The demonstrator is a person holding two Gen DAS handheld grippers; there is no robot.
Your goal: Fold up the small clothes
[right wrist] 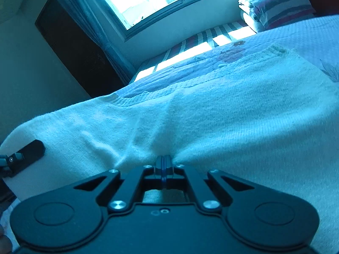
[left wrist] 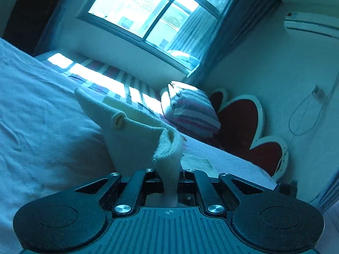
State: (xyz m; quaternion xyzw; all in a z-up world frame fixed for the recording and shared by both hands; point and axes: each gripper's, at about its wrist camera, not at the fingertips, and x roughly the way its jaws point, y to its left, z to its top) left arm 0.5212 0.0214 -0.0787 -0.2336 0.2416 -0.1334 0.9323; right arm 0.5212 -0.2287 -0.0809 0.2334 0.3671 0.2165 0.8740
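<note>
A small cream knit garment lies spread over the bed. My left gripper is shut on a bunched edge of the garment, which stands up in a folded peak in front of the fingers. My right gripper is shut on the near edge of the garment, and the cloth puckers into the closed jaws. The left gripper's fingers show at the far left of the right wrist view, on the garment's left end.
The bed has a pale quilt with a flower print. A folded striped blanket and a red heart-shaped headboard are at the head. A window, a dark doorway and an air conditioner are behind.
</note>
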